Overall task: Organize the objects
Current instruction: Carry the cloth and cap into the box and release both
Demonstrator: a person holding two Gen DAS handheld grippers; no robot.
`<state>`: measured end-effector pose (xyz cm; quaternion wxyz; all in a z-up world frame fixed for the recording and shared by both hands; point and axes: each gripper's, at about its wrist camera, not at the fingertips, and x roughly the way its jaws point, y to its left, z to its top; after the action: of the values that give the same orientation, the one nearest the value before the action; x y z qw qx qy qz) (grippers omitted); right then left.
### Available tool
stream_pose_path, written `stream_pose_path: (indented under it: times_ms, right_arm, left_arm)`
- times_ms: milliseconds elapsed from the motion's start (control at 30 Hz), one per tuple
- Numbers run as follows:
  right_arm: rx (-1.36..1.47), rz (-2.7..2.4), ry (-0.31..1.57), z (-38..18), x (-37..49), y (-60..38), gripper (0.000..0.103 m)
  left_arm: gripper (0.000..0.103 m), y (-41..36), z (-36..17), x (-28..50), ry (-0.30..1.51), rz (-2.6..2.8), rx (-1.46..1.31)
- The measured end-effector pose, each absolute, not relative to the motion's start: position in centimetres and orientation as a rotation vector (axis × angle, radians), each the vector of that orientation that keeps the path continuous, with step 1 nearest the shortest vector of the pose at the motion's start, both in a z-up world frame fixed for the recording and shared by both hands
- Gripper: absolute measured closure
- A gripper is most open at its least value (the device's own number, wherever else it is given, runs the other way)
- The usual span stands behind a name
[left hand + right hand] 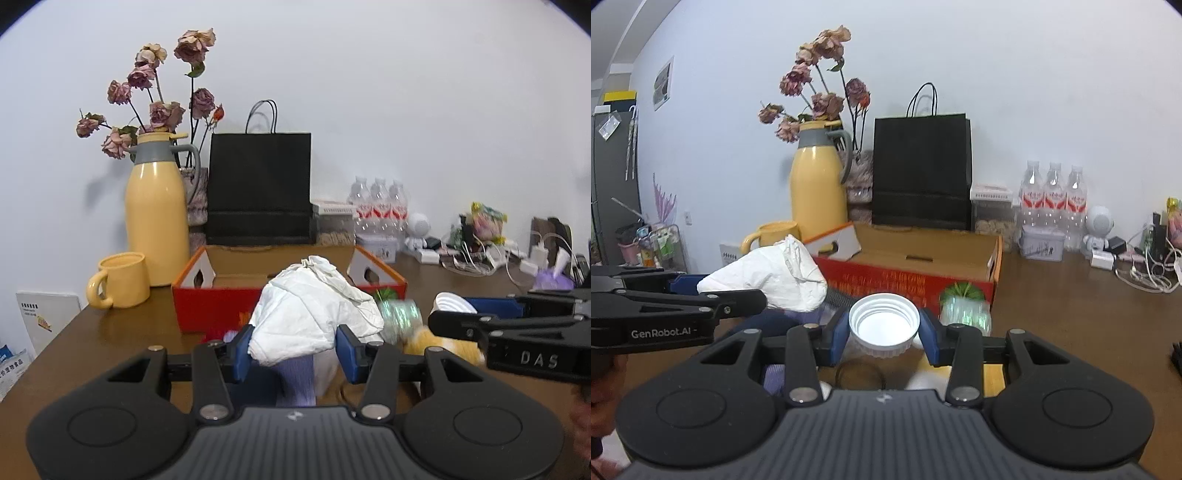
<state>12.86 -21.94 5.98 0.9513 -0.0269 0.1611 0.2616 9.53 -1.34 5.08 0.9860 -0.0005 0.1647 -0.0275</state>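
Note:
My left gripper [293, 352] is shut on a crumpled white cloth bag [314, 314] and holds it above the table, just in front of the open red cardboard box [210, 306]. The bag also shows in the right wrist view [772, 277], left of my right gripper. My right gripper [884, 336] is shut on a white plastic screw lid [884, 323], its open side facing the camera, in front of the red box [905, 280]. A shiny iridescent item [966, 314] lies beside the box. Purple fabric [295, 380] lies under the left gripper.
A yellow thermos [157, 218] with dried roses and a yellow mug [120, 280] stand back left. A black paper bag [258, 188] stands behind the box. Water bottles [1052, 206], a small tin [1041, 243], a white robot toy [1099, 229] and tangled chargers [1145, 266] fill the back right.

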Motion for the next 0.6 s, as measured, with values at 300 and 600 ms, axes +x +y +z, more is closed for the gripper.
stream_pose_path:
  times_ms: [300,600]
  right_arm:
    - [-0.049,0.507,0.315,7.3,17.5,-20.0,0.062]
    - [-0.054,0.496,0.308,8.5,22.3,-17.8,0.062]
  left_arm:
    - [0.057,-0.9,7.7,15.2,0.294,-0.007,-0.026]
    - [0.057,-0.5,9.9,21.3,0.296,0.049,-0.038]
